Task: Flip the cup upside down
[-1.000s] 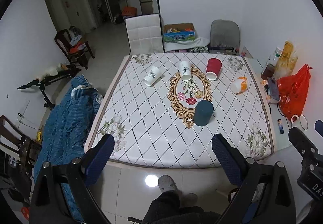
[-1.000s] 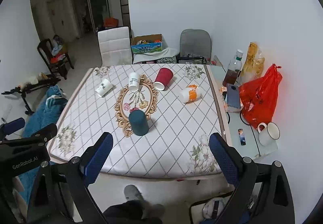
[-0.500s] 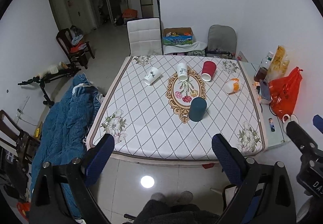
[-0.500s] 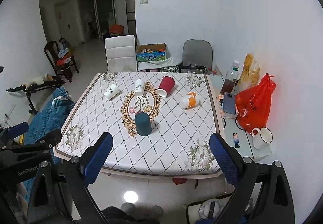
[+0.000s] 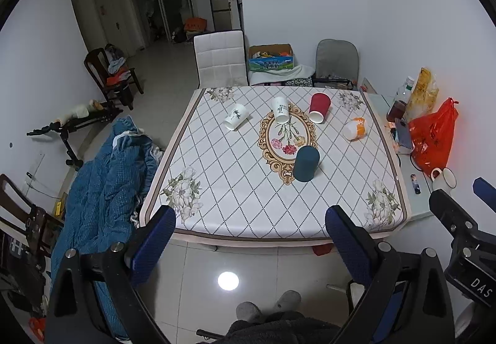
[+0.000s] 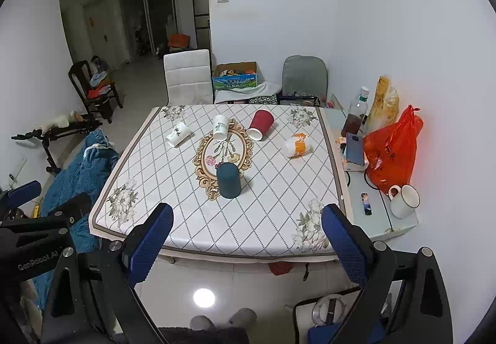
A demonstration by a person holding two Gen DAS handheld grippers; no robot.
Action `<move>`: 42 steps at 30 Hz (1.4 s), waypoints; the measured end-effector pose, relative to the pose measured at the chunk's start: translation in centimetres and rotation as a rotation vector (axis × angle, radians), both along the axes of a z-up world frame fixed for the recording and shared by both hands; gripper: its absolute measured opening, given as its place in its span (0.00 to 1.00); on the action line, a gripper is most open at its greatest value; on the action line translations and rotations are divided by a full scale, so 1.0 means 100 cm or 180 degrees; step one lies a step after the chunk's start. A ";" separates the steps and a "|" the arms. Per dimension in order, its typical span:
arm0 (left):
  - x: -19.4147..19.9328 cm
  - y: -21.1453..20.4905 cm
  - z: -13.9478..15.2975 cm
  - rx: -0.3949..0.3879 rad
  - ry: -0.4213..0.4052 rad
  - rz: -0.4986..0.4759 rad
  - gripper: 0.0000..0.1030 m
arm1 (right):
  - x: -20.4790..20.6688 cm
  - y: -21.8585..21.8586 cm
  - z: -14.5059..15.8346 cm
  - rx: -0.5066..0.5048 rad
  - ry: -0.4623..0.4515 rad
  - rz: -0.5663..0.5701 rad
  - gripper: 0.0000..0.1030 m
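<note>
Tools (image 5: 249,238) (image 6: 246,235) both gape wide, holding nothing

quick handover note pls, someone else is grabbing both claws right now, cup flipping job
Left claw: open, empty, held back off the near edge of the table.
Right claw: open, empty, also short of the table.
Teal cup: standing mouth down on the near end of the oval floral print. Looks done.
Lying on their sides further back: white cup with leaf print, white cup with text, red cup, orange and white cup.
Left to do: those four apparently still need flipping. Neither claw is near any cup yet.
</note>
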State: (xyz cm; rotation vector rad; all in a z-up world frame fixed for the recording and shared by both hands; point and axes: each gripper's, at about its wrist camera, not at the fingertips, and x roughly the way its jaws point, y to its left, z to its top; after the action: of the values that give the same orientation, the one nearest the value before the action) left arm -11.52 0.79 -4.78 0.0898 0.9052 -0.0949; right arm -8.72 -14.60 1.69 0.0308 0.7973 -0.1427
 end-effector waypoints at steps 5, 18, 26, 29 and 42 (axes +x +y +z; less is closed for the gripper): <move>-0.004 0.003 -0.001 0.0006 0.0014 -0.0014 0.96 | -0.005 0.006 -0.002 0.0024 0.0014 -0.0012 0.96; -0.008 0.014 -0.004 -0.0053 0.0042 -0.0001 0.96 | -0.005 0.010 -0.005 0.0044 0.0065 -0.0047 0.98; -0.006 0.015 0.000 -0.0078 -0.0005 -0.0004 0.96 | -0.002 0.010 -0.006 0.0028 0.0072 -0.0061 0.98; -0.004 0.014 0.000 -0.0074 -0.0002 -0.0019 0.96 | 0.000 0.008 -0.007 0.0043 0.0083 -0.0082 0.98; -0.001 0.010 0.003 -0.0074 -0.0033 -0.0078 0.96 | -0.002 0.000 -0.015 0.0058 0.0127 -0.0170 0.98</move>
State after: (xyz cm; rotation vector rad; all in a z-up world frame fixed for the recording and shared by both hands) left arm -11.63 1.81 -4.43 0.0796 0.8926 -0.1276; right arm -8.91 -14.60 0.22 0.0668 0.8379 -0.1871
